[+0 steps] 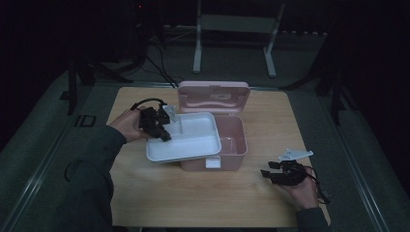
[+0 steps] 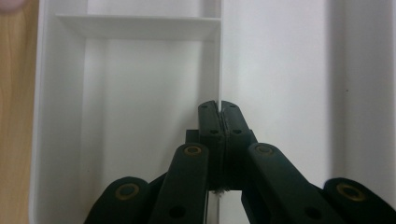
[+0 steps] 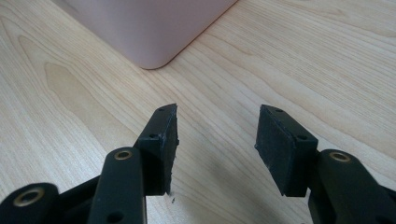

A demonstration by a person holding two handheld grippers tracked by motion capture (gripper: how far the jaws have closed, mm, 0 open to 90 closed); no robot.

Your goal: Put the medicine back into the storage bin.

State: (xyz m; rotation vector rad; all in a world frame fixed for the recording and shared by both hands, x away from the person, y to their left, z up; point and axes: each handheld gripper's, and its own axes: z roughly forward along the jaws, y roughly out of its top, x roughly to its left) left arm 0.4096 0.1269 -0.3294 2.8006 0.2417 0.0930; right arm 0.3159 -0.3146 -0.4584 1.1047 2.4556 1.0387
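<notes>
Dim room, grey floor (image 1: 43, 145), wooden table (image 1: 193, 203), white metal stand (image 1: 232, 43) behind.

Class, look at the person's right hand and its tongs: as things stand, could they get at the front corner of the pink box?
Probably yes. The right tongs rest open on the table, pointing at the pink box, with bare wood between them. The left tongs grip the white tray's divider on the far side.

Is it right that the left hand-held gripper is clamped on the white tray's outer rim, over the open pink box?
Not quite. The left hand-held gripper is clamped on the white tray's inner divider, not its outer rim; the left gripper view shows it. The tray does sit over the open pink box.
</notes>
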